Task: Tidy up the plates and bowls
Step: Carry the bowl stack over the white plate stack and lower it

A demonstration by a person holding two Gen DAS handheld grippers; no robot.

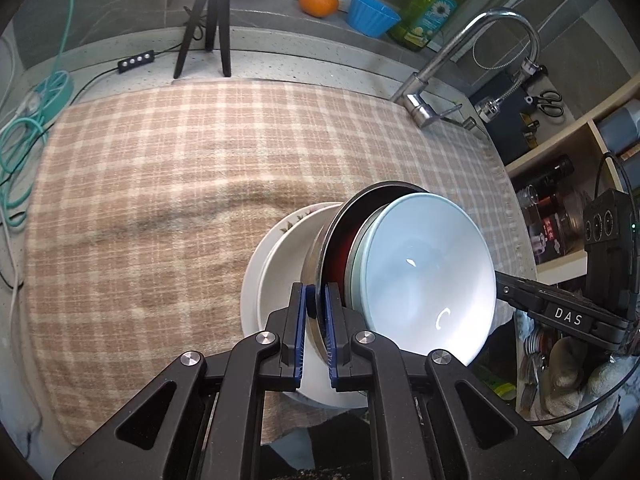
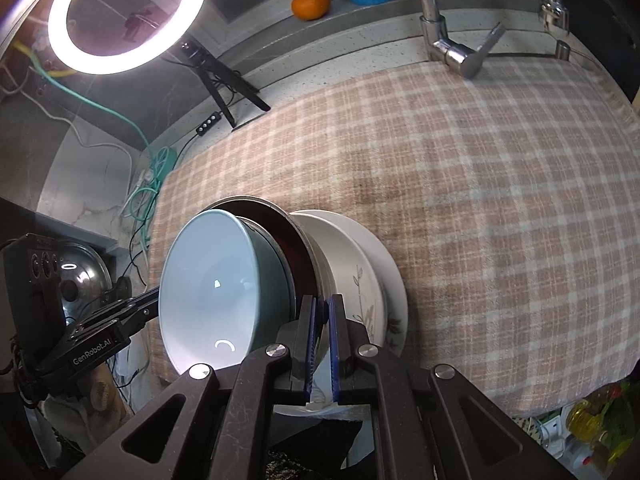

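Note:
A pale blue bowl [image 1: 424, 272] [image 2: 208, 280] is nested in a steel bowl [image 1: 332, 240] [image 2: 296, 248] with a dark red inside. Under them are a white bowl with a flower pattern [image 1: 296, 220] [image 2: 352, 272] and a white plate [image 1: 256, 280] [image 2: 394, 280] on the checked cloth. My left gripper [image 1: 316, 320] is shut on the steel bowl's near rim. In the right wrist view my right gripper [image 2: 320, 328] is shut on the same rim from the opposite side. Each gripper shows in the other's view [image 1: 505, 290] [image 2: 154, 294], its tips hidden behind the bowls.
A beige checked cloth [image 1: 160, 200] covers the counter. At the back stand a faucet [image 1: 460, 48], a tripod [image 1: 212, 20], an orange [image 1: 319, 1], a blue cup [image 1: 372, 14] and a soap bottle [image 1: 432, 12]. A ring light [image 2: 128, 12] glows. Shelves [image 1: 560, 160] stand past the cloth's edge.

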